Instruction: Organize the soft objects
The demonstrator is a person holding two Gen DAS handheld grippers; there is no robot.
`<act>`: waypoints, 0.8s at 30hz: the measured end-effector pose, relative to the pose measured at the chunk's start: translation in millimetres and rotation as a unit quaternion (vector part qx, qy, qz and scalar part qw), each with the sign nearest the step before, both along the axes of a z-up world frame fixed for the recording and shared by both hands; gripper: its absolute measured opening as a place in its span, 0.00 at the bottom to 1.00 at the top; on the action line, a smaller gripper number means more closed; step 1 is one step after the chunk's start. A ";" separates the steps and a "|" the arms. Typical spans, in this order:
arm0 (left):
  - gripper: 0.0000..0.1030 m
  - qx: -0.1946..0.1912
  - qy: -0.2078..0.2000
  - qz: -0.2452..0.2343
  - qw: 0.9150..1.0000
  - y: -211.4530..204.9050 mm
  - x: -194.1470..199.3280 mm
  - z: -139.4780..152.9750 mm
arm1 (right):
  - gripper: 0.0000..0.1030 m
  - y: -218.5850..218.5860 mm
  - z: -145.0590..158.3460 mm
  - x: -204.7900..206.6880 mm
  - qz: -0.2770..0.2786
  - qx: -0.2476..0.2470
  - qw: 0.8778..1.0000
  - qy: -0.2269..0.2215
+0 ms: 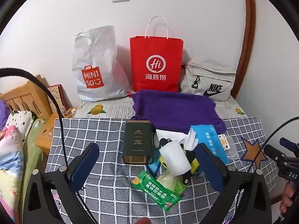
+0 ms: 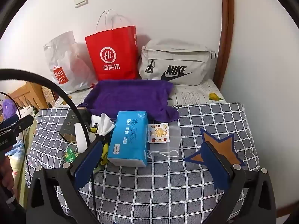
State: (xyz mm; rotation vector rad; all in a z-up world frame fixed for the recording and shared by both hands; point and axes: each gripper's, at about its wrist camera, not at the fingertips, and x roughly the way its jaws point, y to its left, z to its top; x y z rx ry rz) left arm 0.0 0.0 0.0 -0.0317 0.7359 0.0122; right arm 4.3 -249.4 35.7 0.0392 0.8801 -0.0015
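Note:
A purple towel [image 1: 175, 110] [image 2: 130, 97] lies spread at the back of the checked cloth [image 1: 112, 192] [image 2: 168, 186]. In front of it sit a blue tissue pack [image 2: 129, 140] [image 1: 211, 141], a white foam roll [image 1: 175, 158], a dark green box [image 1: 137, 141], a green sachet [image 1: 158, 190] and a face mask in a clear pouch [image 2: 164, 141]. My left gripper [image 1: 147, 160] hovers open above the pile with nothing between its pads. Near the tissue pack, the right gripper [image 2: 151, 156] also stands open and empty.
Against the wall stand a white Miniso bag [image 1: 93, 65] [image 2: 61, 63], a red paper bag [image 1: 156, 63] [image 2: 114, 54] and a grey Nike bag [image 1: 209, 78] [image 2: 175, 65]. A wooden bed frame [image 1: 24, 95] and bedding [image 1: 13, 149] lie left. A wooden door frame [image 2: 224, 33] is right.

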 end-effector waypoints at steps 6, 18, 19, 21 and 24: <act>1.00 0.001 0.000 -0.007 1.000 0.3 0.7 7.8 | 1.00 -0.9 2.0 -1.1 0.000 -0.009 1.000 -0.007; 1.00 0.008 -0.004 -0.013 1.000 -6.2 -8.6 6.6 | 1.00 3.0 18.1 -5.3 0.003 -0.015 1.000 -0.008; 1.00 0.009 -0.003 -0.013 1.000 -6.3 -8.5 6.4 | 1.00 2.5 17.1 -5.8 0.003 -0.014 1.000 -0.009; 1.00 0.008 -0.003 -0.015 1.000 -6.3 -8.1 6.3 | 1.00 2.7 17.5 -5.7 0.003 -0.014 1.000 -0.009; 1.00 0.008 -0.003 -0.015 1.000 -5.5 -9.2 6.0 | 1.00 3.0 16.9 -6.8 0.002 -0.015 1.000 -0.009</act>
